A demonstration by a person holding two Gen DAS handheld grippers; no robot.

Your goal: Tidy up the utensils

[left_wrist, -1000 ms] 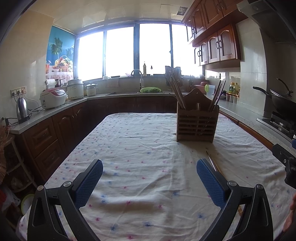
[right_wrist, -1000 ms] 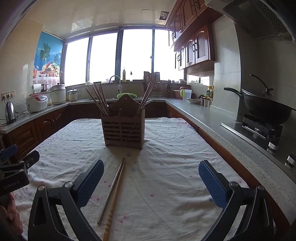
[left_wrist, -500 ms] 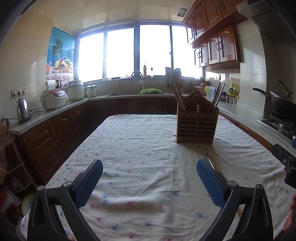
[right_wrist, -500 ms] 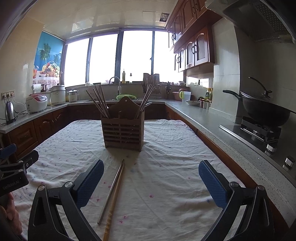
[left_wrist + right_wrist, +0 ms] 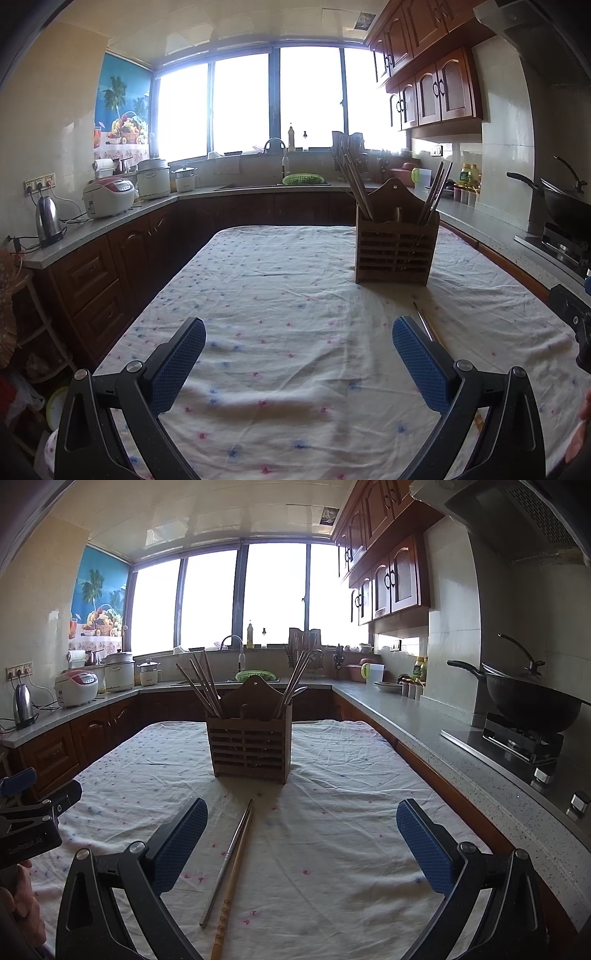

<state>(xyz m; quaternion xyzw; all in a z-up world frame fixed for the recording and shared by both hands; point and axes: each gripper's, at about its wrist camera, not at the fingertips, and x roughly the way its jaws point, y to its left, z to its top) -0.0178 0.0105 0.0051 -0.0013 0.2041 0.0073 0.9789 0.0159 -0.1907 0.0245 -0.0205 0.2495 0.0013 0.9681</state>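
Both tools spread wide, gripping nothing. Right tool [image 5: 301, 843] hovered low over table [image 5: 351, 794], above two loose chopsticks: metal chopstick [image 5: 229, 856] and bamboo chopstick [image 5: 232, 882], side by side between its fingers, nearer left finger, likely lined up for pickup. Wooden chopstick holder [image 5: 249, 746] straight ahead, upright, already stocked, within easy reach. Left tool [image 5: 299, 363] held clear over bare cloth, holder ahead-right.

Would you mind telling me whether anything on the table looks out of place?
Yes: two loose chopsticks, one metal and one bamboo, lie flat on the tablecloth in front of the wooden utensil holder, while the others stand upright inside it.
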